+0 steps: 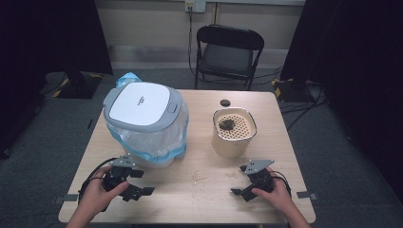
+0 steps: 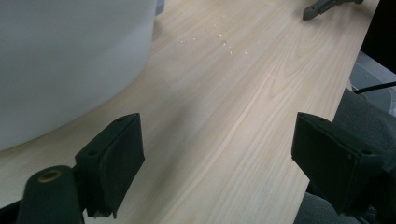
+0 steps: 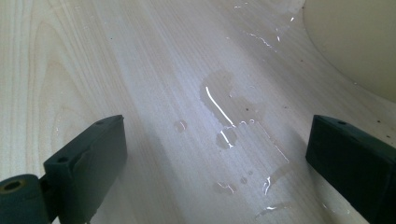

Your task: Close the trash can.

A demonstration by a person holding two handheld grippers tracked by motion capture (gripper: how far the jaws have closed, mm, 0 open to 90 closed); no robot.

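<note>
Grey carpet lies around a light wooden worktop (image 1: pixel 199 199), and a black folding chair (image 1: pixel 228 52) stands behind it. Little puddles of water (image 3: pixel 224 116) shine on the wood, right in front of the right gripper (image 3: pixel 215 158). Its jaws are spread wide with nothing between them, and they sit low over the wet spot. Just past the water stands a cream tub (image 1: pixel 233 133) with a holey insert and a dark clump on top. The left gripper (image 2: pixel 210 158) is low over the worktop too, jaws spread wide and holding nothing. It is just beside a white bin (image 1: pixel 145 123) with a grey-rimmed lid and a see-through bag tucked in. A small dark round thing (image 1: pixel 225 102) lies behind the tub.
</note>
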